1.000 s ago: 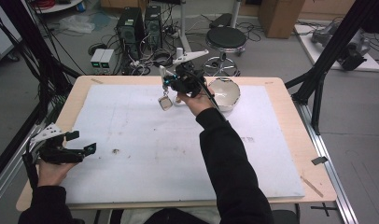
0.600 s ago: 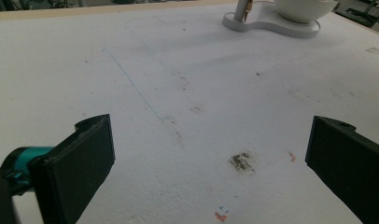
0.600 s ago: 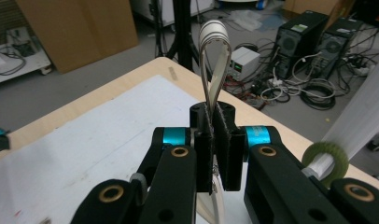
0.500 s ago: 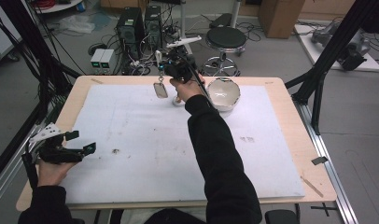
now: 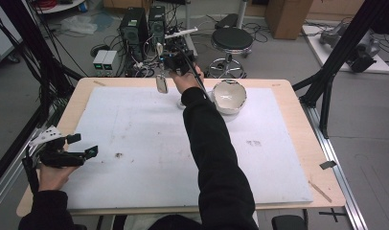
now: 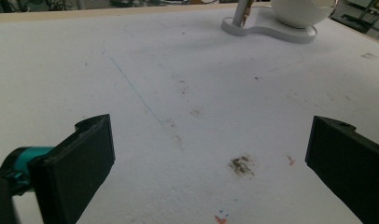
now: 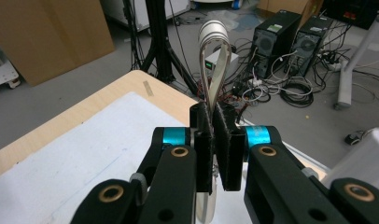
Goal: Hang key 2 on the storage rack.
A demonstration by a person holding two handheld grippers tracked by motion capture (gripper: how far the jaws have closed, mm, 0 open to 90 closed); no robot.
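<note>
From above, my right gripper (image 5: 169, 64) is stretched out over the far edge of the table (image 5: 298, 120), my dark sleeve (image 5: 211, 153) running up the middle of the white mat (image 5: 135, 134). It is clamped on a metal spoon-like tool (image 5: 161, 81), which hangs down from the jaws past the mat's far edge, its rounded end over the bare wood. Just beside my wrist, on the mat, stands a white bowl (image 5: 229, 96) on a flat white stand (image 5: 181, 103). My left gripper (image 5: 82, 151) rests near the table's near left corner, well apart from all that, with its jaws spread and nothing between them.

Through the left gripper view, my two black jaws rise wide apart at either side of the picture, with only stained white mat (image 6: 187, 102) between them. At the far end I see the white stand (image 6: 267, 30), a thin upright post (image 6: 241, 14) on it, and the underside of the bowl (image 6: 299, 11).

Through the right gripper view, my jaws are pressed together on the flat metal handle of the tool (image 7: 214, 65), which stands up out of them, thin edge toward the camera, ending in a rounded silver tip. Below lie the mat (image 7: 85, 154) and the wooden table corner (image 7: 131, 84); beyond, computer towers (image 7: 290, 42) and cables (image 7: 281, 88) on the floor.
</note>
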